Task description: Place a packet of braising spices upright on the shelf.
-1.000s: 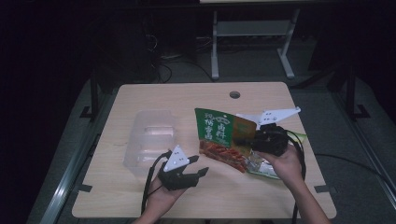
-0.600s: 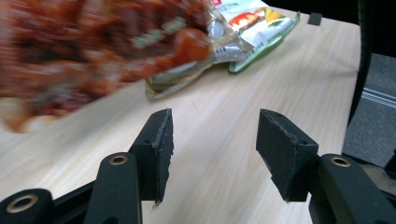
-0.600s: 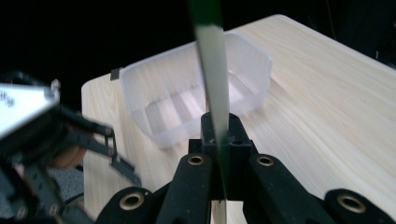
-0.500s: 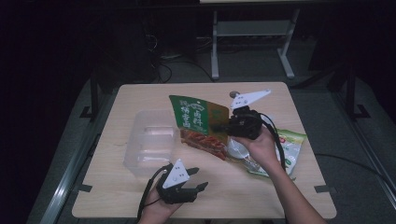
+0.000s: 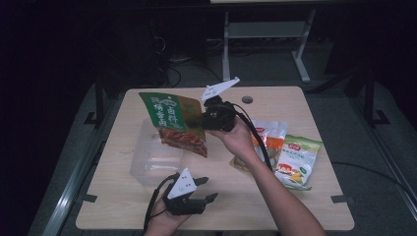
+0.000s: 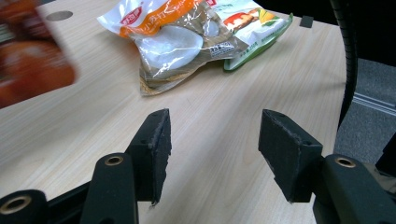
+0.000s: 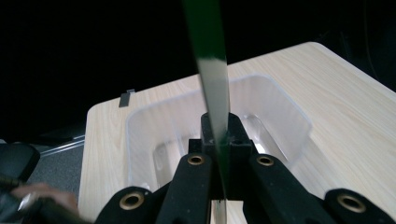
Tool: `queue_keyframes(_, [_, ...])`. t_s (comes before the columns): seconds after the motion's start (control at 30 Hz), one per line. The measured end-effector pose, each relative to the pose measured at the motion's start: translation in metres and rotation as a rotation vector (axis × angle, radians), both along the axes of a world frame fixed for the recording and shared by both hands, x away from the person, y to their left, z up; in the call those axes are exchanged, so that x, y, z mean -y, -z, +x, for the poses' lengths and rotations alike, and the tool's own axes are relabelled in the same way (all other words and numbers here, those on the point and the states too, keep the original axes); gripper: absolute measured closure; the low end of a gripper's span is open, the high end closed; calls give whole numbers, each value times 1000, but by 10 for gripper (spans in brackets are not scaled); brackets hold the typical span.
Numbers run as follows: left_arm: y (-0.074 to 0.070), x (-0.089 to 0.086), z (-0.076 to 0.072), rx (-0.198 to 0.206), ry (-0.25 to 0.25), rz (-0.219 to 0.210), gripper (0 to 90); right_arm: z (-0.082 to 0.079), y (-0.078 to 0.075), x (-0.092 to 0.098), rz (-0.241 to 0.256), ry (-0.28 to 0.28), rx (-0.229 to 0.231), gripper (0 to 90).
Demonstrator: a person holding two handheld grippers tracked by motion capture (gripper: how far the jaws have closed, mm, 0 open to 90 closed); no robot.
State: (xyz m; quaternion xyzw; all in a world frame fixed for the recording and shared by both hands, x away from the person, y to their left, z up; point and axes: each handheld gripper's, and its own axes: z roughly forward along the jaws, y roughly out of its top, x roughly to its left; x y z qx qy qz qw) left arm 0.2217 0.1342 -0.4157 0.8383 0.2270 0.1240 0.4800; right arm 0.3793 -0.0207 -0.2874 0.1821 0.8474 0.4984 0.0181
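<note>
Dark room, pale wooden bench point(image 5: 314, 196): right tool point(image 5: 202, 120) clenched on the edge of a green-and-red snack bag point(image 5: 173, 123), held upright in the air directly above the clear plastic tub point(image 5: 147, 167) near the bench's left edge, so the likely move is straight down. Left tool point(image 5: 209, 189), released and empty, rests at the front edge; two more packets point(image 5: 290, 155) lie toward the right edge, nothing obstructing.

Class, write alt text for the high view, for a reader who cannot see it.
The right gripper holds a green and red snack bag in the air above a clear plastic bin on a wooden table. The left gripper, jaws open, rests near the table's front edge, and two more snack packets lie to the right.
</note>
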Motion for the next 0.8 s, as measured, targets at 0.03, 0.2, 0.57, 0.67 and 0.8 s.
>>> queue_keyframes(0.03, [0, 0, 0, 1, 0, 4, 432, 2, 0, -6, 0, -4, 2, 898])
queue_keyframes(0.2, [1, 0, 0, 0, 9, 2, 431, 9, 3, -30, -2, -33, 12, 898])
queue_keyframes(0.57, [1, -2, 0, -11, 8, -17, 433, 20, 23, -65, -6, -51, -22, 898])
queue_keyframes(0.67, [0, -1, -1, -5, 11, -21, 434, 23, 31, -73, -2, -56, -43, 897])
queue_keyframes(0.8, [0, -2, 0, 2, 16, -15, 433, 26, 38, -77, -7, -54, -48, 897])
